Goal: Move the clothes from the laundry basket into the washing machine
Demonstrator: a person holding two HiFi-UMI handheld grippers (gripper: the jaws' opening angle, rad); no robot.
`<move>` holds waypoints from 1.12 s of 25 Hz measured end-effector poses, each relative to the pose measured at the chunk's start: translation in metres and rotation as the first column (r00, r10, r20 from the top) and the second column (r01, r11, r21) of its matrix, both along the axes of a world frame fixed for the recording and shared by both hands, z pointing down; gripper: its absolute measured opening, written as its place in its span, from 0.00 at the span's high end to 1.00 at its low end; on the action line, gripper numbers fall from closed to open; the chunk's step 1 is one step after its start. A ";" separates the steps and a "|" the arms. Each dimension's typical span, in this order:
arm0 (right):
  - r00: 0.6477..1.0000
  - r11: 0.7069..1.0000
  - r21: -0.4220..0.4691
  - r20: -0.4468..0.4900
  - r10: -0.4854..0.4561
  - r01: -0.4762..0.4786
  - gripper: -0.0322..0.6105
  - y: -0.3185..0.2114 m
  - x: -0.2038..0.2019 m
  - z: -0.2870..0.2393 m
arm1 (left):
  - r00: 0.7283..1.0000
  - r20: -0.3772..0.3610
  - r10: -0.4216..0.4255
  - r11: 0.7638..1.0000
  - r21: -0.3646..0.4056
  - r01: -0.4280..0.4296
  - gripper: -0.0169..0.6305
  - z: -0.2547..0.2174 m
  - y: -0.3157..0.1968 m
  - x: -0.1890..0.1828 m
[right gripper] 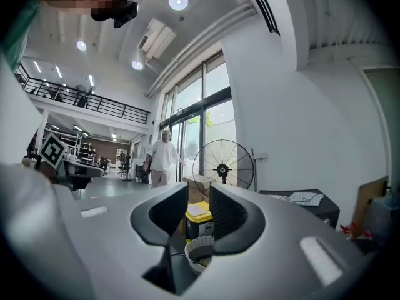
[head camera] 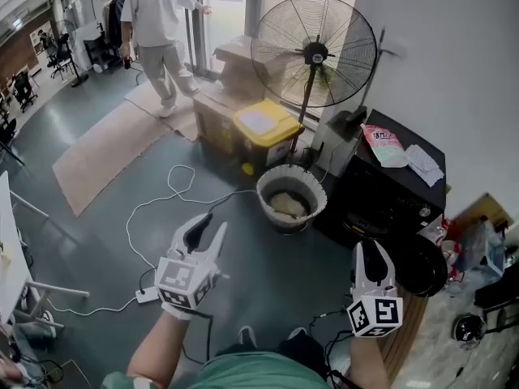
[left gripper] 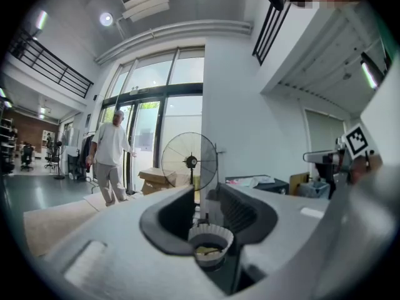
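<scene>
White plastic with black pads: the left tongs stand a little apart with nothing between them. The right tongs are the same, a narrow gap and empty. Both are held level above the floor and point toward the laundry basket, which shows through the gap in each gripper view. Neither pair touches it. The left tongs are near it; the right tongs sit further back, just beside the washing machine.

Progress: by the look of it, nothing has been moved yet. The clothes lie as a pale beige heap low in the basket, and no garment is in either pair of tongs. The whole job is left: reach in, clamp, carry across, repeat.

Containers:
- Basket — round, with a white ruffled rim, on the floor just left of the machine. It holds the beige heap; a piece count cannot be made.
- Washing machine — black. The round dark door low at its front looks swung open, though the drum's inside is not visible. On its top are a pink packet and a folded white item.
- Yellow-lidded box — behind the basket, closed.

Beyond these, a standing fan is behind the basket, a white cable loops on the floor, and a person is well off by the doors.
</scene>
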State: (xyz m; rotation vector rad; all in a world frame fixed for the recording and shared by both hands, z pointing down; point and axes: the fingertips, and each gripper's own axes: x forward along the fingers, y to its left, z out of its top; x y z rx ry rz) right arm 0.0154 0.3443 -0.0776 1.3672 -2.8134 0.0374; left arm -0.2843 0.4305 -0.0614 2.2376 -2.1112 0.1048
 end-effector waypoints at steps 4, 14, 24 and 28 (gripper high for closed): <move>1.000 1.000 -0.013 -0.010 -0.004 0.004 0.76 -0.008 -0.004 0.003 | 1.000 -0.002 -0.014 1.000 0.006 0.014 0.78 0.000 -0.004 -0.011; 0.998 0.997 -0.063 0.030 -0.052 0.054 0.76 -0.091 -0.023 0.030 | 1.000 0.020 -0.019 0.999 -0.033 0.019 0.74 0.014 -0.068 -0.010; 0.991 0.988 -0.089 0.058 -0.124 0.129 0.76 -0.214 -0.036 0.046 | 0.994 0.019 -0.109 0.992 -0.060 0.110 0.73 0.016 -0.173 -0.011; 0.985 0.980 -0.103 0.063 -0.162 0.168 0.76 -0.252 -0.042 0.053 | 0.989 0.028 -0.147 0.986 -0.069 0.149 0.73 0.016 -0.202 -0.010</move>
